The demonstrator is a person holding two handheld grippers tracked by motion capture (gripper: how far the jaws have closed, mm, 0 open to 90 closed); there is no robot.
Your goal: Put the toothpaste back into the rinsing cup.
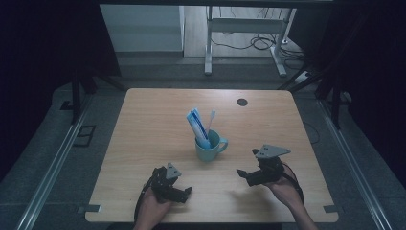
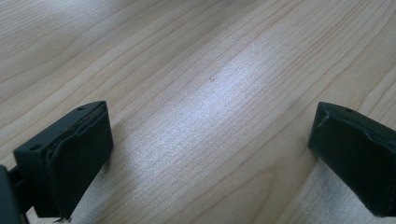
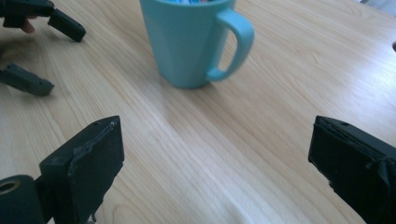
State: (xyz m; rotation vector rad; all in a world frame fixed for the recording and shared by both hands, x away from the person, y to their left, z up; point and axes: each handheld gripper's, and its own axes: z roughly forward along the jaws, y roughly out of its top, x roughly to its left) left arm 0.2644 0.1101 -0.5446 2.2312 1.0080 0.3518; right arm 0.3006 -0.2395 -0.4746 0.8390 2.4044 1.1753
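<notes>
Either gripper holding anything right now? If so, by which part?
Nothing held. The left gripper and right gripper are both open over bare table, jaws wide apart. The mug stands untouched between them.

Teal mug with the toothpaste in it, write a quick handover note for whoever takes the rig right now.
Left tool: open, nothing held, low over the near left of the table, jaws apart over bare wood.
Right tool: open, nothing held, near right, pointed at the teal mug.
Teal mug: upright at the table's middle, handle toward the right tool's side.
In the mug: a blue and white toothpaste tube and a toothbrush, both standing.
Done: the tube and the brush are in the mug.
Left: nothing is being gripped; both tools are apart from the mug, so any next grasp starts from scratch.
</notes>
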